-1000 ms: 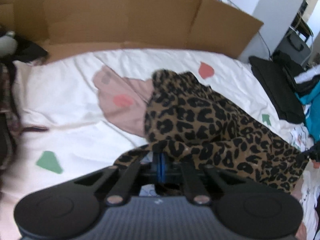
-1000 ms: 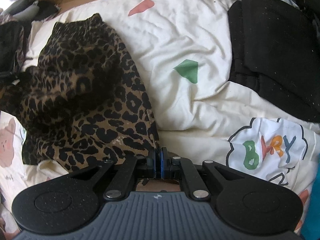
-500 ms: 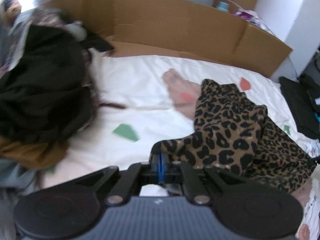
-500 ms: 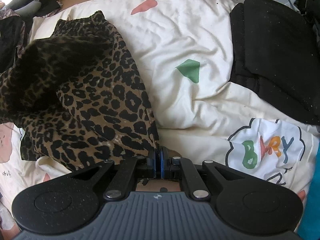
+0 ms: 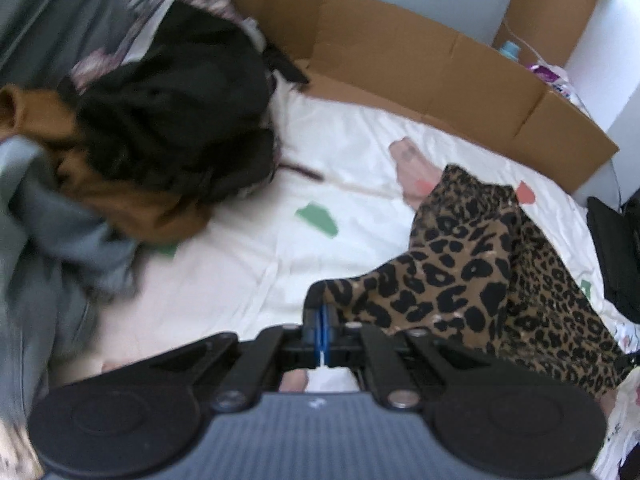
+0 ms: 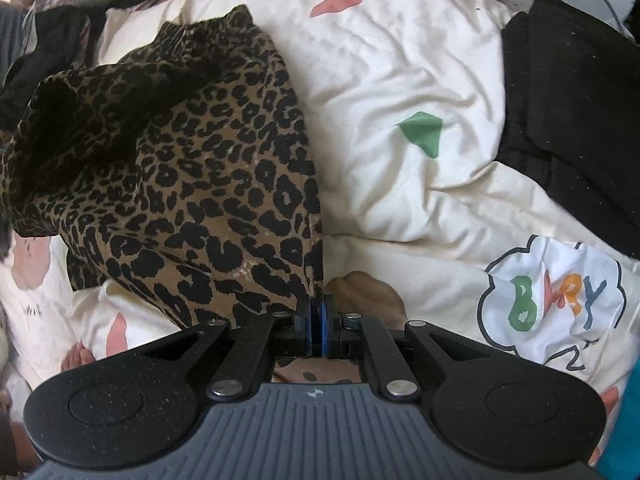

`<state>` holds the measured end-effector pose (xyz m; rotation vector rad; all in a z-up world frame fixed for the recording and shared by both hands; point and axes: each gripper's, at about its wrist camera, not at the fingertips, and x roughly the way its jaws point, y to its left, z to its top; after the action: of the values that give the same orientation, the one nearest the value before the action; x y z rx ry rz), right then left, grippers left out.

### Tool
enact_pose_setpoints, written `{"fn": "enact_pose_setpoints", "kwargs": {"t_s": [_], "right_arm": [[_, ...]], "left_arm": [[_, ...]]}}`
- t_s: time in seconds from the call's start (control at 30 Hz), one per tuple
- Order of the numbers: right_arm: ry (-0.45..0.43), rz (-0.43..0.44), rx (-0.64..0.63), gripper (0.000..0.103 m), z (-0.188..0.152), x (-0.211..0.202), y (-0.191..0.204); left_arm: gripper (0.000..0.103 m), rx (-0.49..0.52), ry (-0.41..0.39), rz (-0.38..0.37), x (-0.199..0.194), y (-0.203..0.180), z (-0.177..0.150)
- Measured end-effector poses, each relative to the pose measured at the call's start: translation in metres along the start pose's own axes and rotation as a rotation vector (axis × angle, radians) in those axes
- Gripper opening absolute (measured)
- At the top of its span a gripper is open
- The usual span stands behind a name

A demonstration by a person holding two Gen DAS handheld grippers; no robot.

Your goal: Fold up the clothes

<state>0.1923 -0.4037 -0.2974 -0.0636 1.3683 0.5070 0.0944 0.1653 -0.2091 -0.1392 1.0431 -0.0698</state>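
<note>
Since a second ago the left gripper (image 5: 321, 316) has swung away to the left, dragging its corner of the leopard garment (image 5: 480, 272) out across the duvet (image 5: 240, 272), so the heap of dark clothes (image 5: 172, 120) now fills the left of its view. Its jaws are clamped together on that corner, and the cloth hangs stretched from them towards the right. The right gripper (image 6: 316, 320) has hardly shifted; its jaws are likewise pinched shut on the garment's other near corner, with the fabric spreading up and left from the blue pads (image 6: 307, 322). Between the two grips the garment is partly lifted, its far end with the gathered waistband resting on the duvet. Beyond it stands a cardboard wall (image 5: 420, 68). To the right, a black folded garment (image 6: 580, 120) lies on the duvet, well apart from the leopard one.
</note>
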Motion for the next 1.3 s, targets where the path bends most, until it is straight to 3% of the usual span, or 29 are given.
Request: {"fn": "enact_pose_setpoints", "kwargs": {"t_s": [0.4,0.63,0.77,1.0,1.17,1.3], "right_arm": [[0.089,0.031,-0.052,0.002,-0.010,0.000,0.006],[0.147,0.030,-0.088,0.002,-0.015,0.000,0.011],[0.152,0.020,-0.066,0.004,-0.010,0.002,0.005],[0.065,0.021,-0.023,0.019,0.000,-0.003,0.005],[0.014,0.025,-0.023,0.021,0.006,0.004,0.005],[-0.018,0.024,0.005,0.031,0.008,0.010,0.001]], "left_arm": [[0.001,-0.074,0.091,0.009,-0.016,0.009,-0.073],[0.001,-0.052,0.156,-0.001,-0.014,0.008,-0.088],[0.009,-0.060,0.192,0.005,-0.013,0.009,-0.084],[0.032,0.015,0.115,0.007,-0.026,-0.012,-0.048],[0.044,0.042,0.084,-0.027,-0.013,-0.034,-0.026],[0.044,0.062,0.092,-0.058,0.008,-0.054,-0.019]]}}
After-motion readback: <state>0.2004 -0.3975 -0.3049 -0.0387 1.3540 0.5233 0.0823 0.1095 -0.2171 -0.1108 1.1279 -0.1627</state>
